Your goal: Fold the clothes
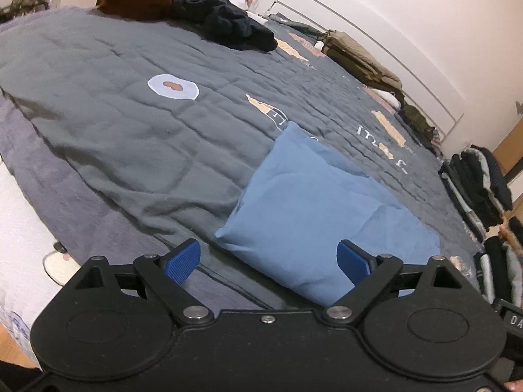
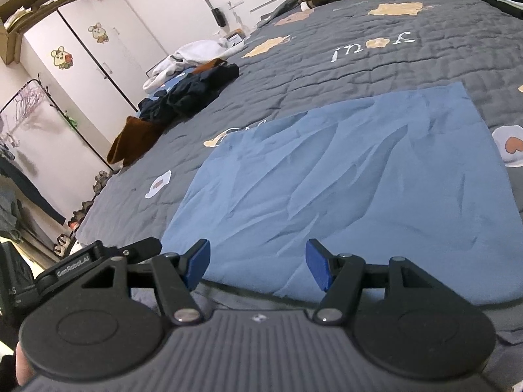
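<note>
Blue cloth (image 2: 343, 189) lies spread flat on the grey quilt (image 2: 408, 62) of the bed, near its front edge; creased, apparently only one layer or one fold deep, so folding looks early or midway. Left gripper (image 1: 269, 261) hovers at the cloth's near edge, jaws wide, holding nothing. Right gripper (image 2: 258, 263) likewise just short of the cloth's near hem, jaws wide, empty. Beyond the cloth: unfolded heap of dark clothes (image 2: 193, 94), brown garment (image 2: 130, 143), white garment (image 2: 193, 55) remain. Folded olive stack (image 1: 359, 55) far side suggests some items done.
</note>
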Available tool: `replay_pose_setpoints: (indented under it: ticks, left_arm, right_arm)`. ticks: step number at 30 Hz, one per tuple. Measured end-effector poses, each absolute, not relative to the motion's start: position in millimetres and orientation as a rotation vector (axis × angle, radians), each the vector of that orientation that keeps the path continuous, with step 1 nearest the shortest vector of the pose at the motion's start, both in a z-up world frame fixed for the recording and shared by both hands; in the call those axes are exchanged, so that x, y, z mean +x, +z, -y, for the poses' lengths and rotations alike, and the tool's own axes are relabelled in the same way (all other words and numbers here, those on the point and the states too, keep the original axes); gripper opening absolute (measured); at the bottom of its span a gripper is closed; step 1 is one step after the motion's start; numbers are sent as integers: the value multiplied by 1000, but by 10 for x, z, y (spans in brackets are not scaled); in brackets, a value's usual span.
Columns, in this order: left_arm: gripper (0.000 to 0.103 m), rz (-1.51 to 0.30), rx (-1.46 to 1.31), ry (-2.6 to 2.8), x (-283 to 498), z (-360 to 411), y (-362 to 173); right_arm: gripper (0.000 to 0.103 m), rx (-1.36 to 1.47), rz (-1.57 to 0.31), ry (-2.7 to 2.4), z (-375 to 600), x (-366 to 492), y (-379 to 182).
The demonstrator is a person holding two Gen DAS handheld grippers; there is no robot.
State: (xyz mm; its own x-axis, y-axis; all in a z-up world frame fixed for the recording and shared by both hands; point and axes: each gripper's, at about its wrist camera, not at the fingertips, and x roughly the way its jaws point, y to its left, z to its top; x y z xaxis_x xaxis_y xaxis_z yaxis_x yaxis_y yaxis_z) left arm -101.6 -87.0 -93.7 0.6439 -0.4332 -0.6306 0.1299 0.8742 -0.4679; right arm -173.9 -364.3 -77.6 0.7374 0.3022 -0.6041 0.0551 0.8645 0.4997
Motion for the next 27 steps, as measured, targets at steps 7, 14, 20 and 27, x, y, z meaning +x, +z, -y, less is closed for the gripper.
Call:
replay_pose_setpoints:
  ticks: [7, 14, 20, 27]
  left_arm:
    - [90, -815, -406, -335, -1007, 872, -956]
    - [90, -833, -433, -335, -971, 837, -994]
    - [79, -843, -563, -361, -914, 726, -1066]
    - [47, -878, -666, -377, -852, 666, -1189]
  right_arm:
    - [64, 538, -760, 129, 3664, -1724, -820]
    - [64, 556, -759, 133, 3671, -1717, -836]
    - [64, 594, -754, 120, 3710, -1702, -868]
    - [64, 621, -733, 116, 3747, -1717, -850]
